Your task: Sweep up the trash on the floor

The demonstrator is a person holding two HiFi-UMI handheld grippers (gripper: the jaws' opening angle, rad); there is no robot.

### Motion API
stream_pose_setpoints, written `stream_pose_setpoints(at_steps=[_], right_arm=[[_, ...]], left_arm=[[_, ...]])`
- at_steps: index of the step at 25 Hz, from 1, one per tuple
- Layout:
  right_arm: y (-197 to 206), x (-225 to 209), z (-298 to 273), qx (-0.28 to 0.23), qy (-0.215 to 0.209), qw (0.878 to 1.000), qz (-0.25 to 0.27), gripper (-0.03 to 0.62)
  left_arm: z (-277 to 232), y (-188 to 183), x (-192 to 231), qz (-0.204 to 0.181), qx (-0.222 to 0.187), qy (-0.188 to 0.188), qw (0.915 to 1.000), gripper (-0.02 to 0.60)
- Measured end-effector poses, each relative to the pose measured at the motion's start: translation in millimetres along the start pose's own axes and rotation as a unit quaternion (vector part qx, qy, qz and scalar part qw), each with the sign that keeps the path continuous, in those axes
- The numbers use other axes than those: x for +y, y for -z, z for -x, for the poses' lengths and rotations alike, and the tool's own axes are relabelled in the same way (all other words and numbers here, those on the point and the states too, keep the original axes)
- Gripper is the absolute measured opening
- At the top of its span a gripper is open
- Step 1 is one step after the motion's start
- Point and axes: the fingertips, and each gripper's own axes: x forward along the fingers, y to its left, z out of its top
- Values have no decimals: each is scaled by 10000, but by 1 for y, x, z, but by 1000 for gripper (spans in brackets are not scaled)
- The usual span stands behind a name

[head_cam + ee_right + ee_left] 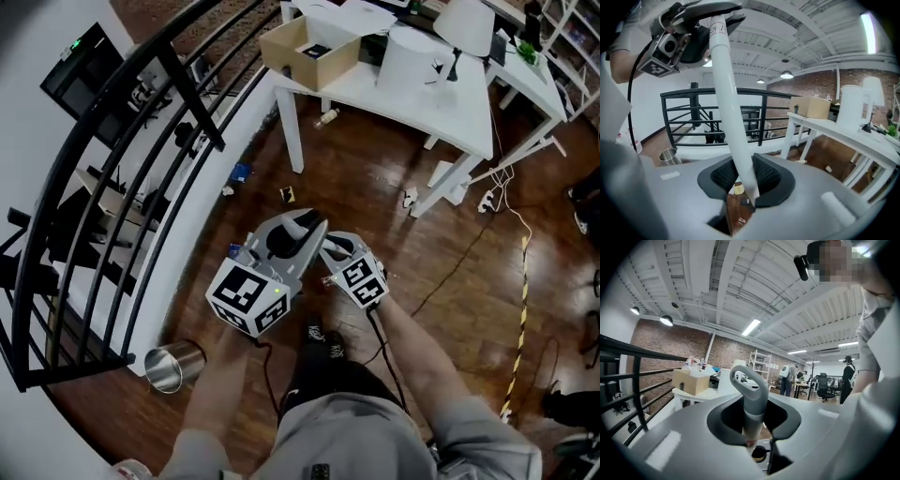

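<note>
A broom with a white pole [725, 89] and a grey looped top end [749, 387] stands upright between my two grippers. My left gripper [302, 225] [752, 420] is shut on the grey top part, and it also shows in the right gripper view [675, 40] high on the pole. Lower down, my right gripper [330, 251] [745, 180] is shut on the white pole. The brush end is hidden. Scraps of trash lie on the wood floor: a blue piece [241, 172], a small dark one [288, 194], a white one [410, 198] and a bottle [325, 117].
A white table [403, 94] with a cardboard box [309, 52] stands ahead. A black railing [112, 169] runs along the left. A shiny metal bin [173, 366] sits at my lower left. Cables and striped tape [520, 319] cross the floor on the right.
</note>
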Motion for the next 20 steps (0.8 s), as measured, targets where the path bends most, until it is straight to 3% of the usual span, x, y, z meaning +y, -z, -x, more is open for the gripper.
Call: stream_pose_setpoints(at_steps=[6, 11, 15, 20], right_arm=[[35, -73, 21, 293, 800, 9953, -455, 81], [53, -121, 36, 377, 1331, 9879, -697, 81], [63, -164, 41, 372, 1622, 9828, -797, 81], [76, -219, 40, 306, 1763, 9807, -785, 81]], left_arm=[[-78, 12, -8, 135, 108, 983, 9950, 68], [-127, 17, -14, 233, 184, 1508, 9881, 69], [-170, 17, -17, 184, 211, 1797, 9833, 69], [-221, 22, -17, 74, 225, 1846, 9825, 69]])
